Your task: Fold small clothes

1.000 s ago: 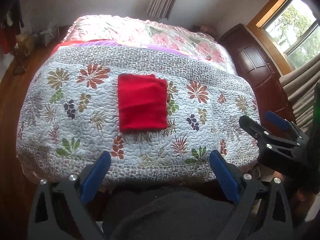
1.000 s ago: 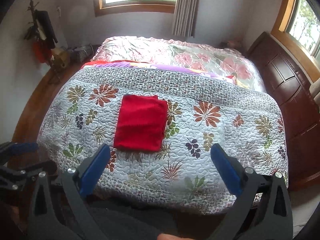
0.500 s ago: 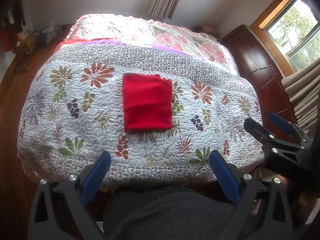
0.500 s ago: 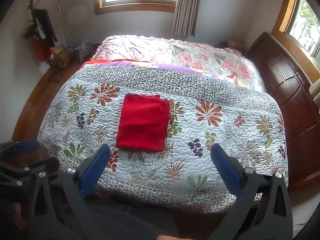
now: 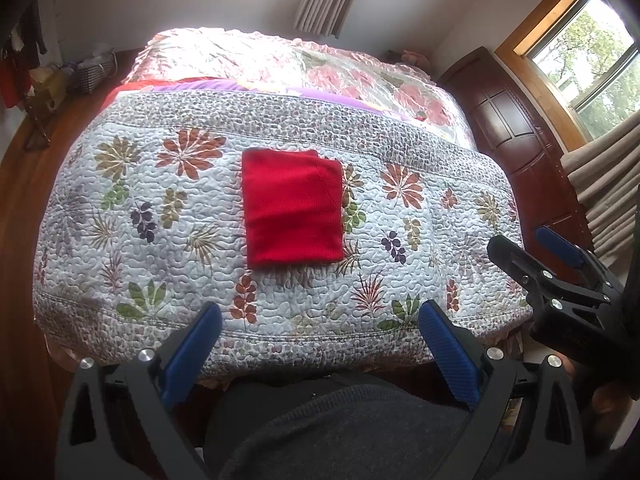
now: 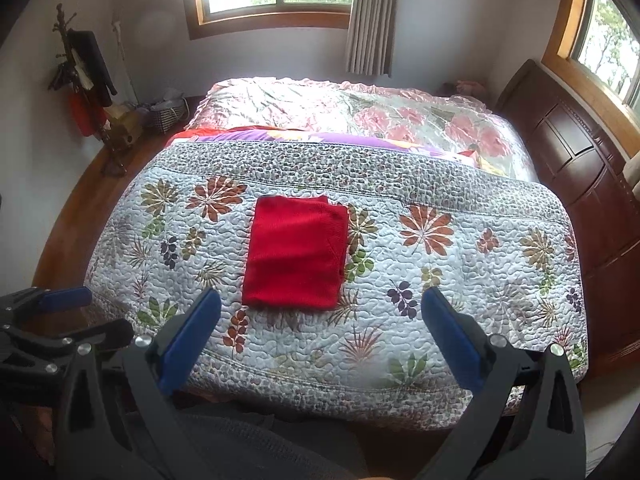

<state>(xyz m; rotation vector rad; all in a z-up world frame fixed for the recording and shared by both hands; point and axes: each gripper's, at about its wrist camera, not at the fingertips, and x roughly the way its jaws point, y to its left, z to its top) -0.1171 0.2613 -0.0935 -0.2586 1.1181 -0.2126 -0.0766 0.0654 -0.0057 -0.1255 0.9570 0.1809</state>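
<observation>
The red garment [image 5: 293,209] lay as a neat flat rectangle at the quilt's [image 5: 120,240] centre, at twelve o'clock from both grippers and well apart from them. The left gripper [image 5: 319,356] and right gripper [image 6: 320,342] were both spread wide and empty. The fold looked complete; any next move would likely mean reaching forward to reposition it or fetching another piece

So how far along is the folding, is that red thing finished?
It looks finished: the red cloth lies in a neat flat rectangle on the quilt. Nothing is in hand; the left tongs and right tongs are open, empty and held back from the bed. No other clothes to fold are in view.
</observation>
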